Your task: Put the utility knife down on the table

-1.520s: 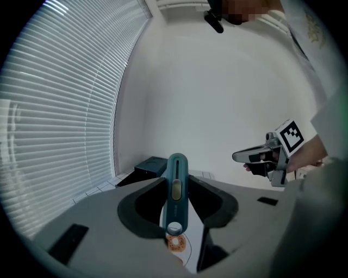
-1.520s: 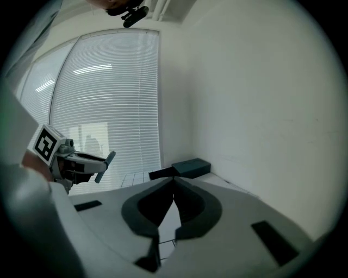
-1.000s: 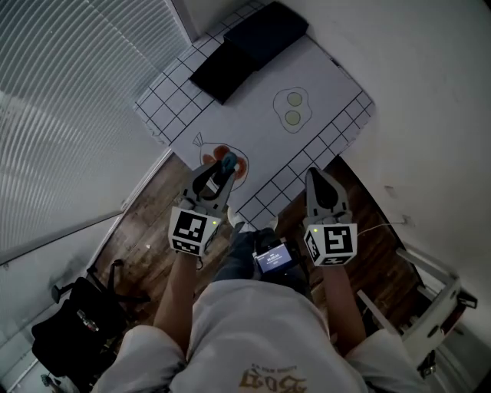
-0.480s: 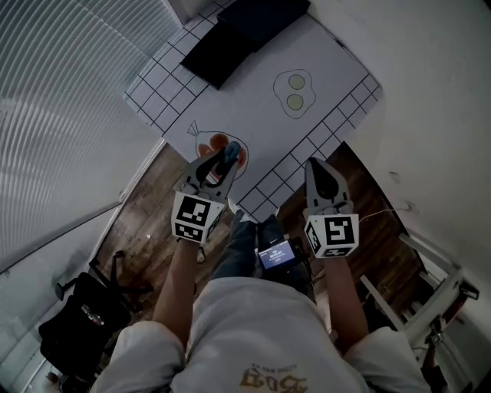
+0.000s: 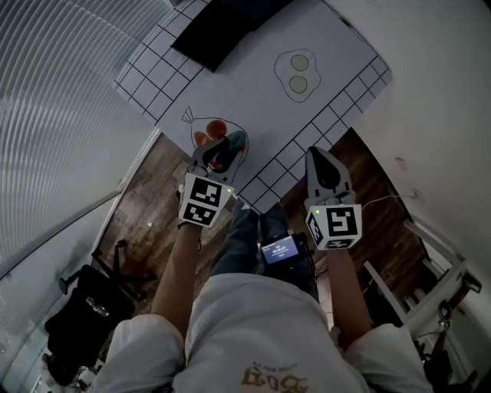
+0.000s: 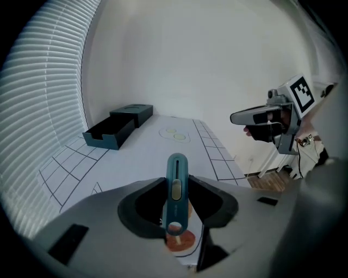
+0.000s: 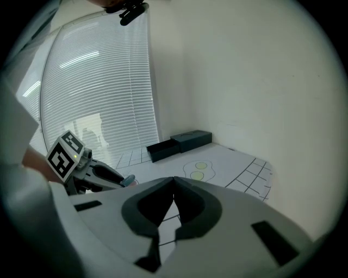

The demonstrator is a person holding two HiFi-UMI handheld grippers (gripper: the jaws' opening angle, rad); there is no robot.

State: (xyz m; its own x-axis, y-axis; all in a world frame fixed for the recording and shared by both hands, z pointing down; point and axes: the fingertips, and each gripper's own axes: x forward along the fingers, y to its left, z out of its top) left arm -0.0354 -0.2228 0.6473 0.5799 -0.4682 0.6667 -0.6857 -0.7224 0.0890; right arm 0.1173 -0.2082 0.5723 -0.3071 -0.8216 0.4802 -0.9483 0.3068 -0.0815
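A teal utility knife (image 6: 177, 187) with a slider on its back stands between the jaws of my left gripper (image 6: 177, 202), which is shut on it. In the head view the left gripper (image 5: 222, 151) holds the knife (image 5: 234, 143) above the near edge of the white table mat (image 5: 253, 92), over an orange drawing (image 5: 217, 127). My right gripper (image 5: 316, 156) hovers off the mat's near corner, above the wooden floor. Its jaws meet with nothing between them, as the right gripper view shows for the right gripper (image 7: 174, 183).
A dark open box (image 5: 215, 23) lies at the mat's far end, seen also as the box (image 6: 117, 127). A green egg drawing (image 5: 298, 73) marks the mat's middle. Window blinds (image 5: 69, 92) run along the left. A black bag (image 5: 84, 315) sits on the floor.
My left gripper has carried the knife slightly forward, over the mat's near edge and the orange drawing. The right gripper has hardly moved.
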